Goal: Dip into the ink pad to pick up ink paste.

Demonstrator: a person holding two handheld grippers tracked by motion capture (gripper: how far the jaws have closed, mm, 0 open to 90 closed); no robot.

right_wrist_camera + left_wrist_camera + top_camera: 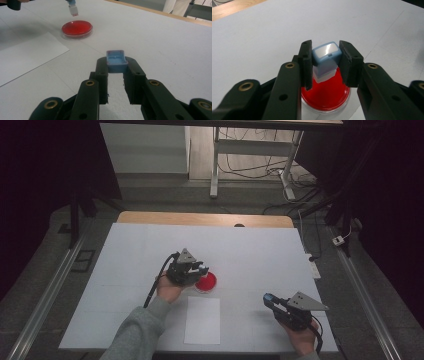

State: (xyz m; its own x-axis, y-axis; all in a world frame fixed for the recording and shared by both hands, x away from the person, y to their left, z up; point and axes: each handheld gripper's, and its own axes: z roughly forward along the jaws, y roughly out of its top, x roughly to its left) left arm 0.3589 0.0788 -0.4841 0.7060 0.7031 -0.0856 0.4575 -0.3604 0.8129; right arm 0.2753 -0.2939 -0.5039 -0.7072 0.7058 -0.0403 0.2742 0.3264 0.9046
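My left gripper (325, 61) is shut on a blue and white stamp (326, 60), which hangs just above a round red ink pad (329, 96). From the high view, that left gripper (199, 270) sits at the left rim of the red ink pad (207, 282). Near the front right of the table, my right gripper (269, 299) is shut on a small blue cap (115, 60), its hollow side facing up. The right gripper view shows the stamp (73, 9) over the ink pad (77, 28) far off. A white sheet of paper (202, 320) lies in front of the pad.
A white cover (125, 270) spreads over the wooden table, whose far edge (200, 218) shows bare. Beyond it stand a desk frame and loose cables (260, 167) on the floor. A metal rail (45, 300) runs along the left side.
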